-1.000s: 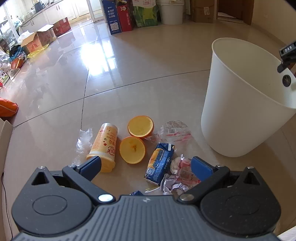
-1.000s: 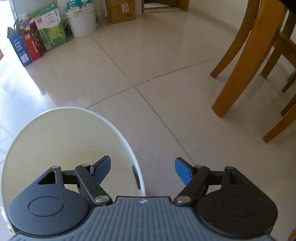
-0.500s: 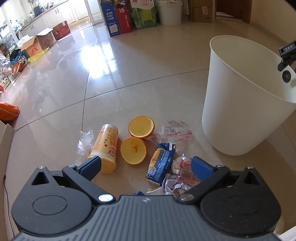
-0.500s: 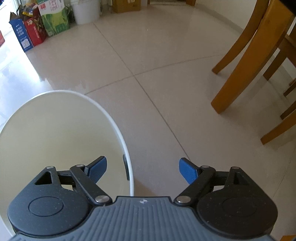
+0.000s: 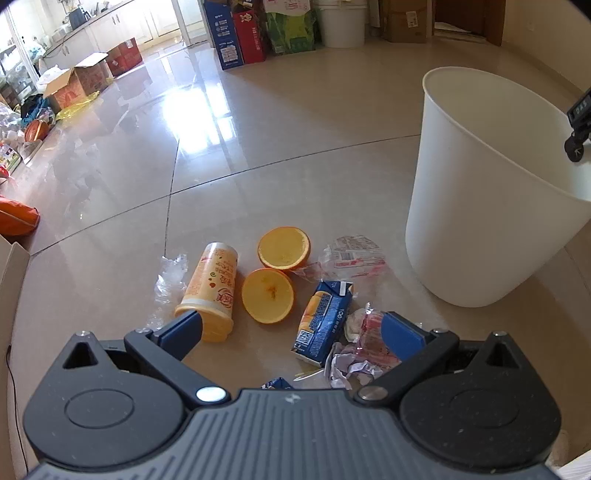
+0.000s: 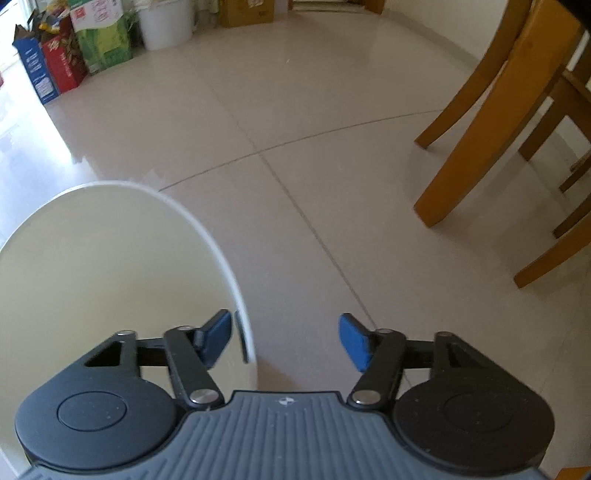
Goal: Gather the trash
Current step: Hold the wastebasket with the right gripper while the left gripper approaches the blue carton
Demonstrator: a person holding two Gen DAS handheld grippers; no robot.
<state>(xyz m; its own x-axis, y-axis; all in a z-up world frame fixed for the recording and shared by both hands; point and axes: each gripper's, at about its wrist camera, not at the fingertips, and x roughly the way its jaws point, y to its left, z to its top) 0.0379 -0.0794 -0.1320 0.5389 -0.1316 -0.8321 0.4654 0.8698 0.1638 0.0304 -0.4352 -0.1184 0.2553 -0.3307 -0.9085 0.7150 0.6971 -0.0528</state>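
A heap of trash lies on the tiled floor in the left wrist view: a tipped yellow cup (image 5: 212, 288), two hollow orange halves (image 5: 284, 245), a blue juice carton (image 5: 325, 317), a clear printed wrapper (image 5: 354, 254) and crumpled wrappers (image 5: 365, 343). My left gripper (image 5: 290, 326) hangs open above the heap and holds nothing. To the right stands a white bin (image 5: 480, 206). My right gripper (image 6: 285, 326) straddles the bin's rim (image 6: 236, 295), one finger inside and one outside. Its jaws are closing, and the outer pad (image 6: 351, 339) is still apart from the wall.
Wooden chair legs (image 6: 480, 129) stand to the right of the bin. Boxes and a white bucket (image 5: 340, 22) line the far wall, and more cartons (image 5: 77, 77) sit along the left. A cardboard edge (image 5: 11, 266) is at the near left.
The right gripper's jaws opened wider, then narrowed around the bin's rim. The left gripper and the trash have stayed where they were.
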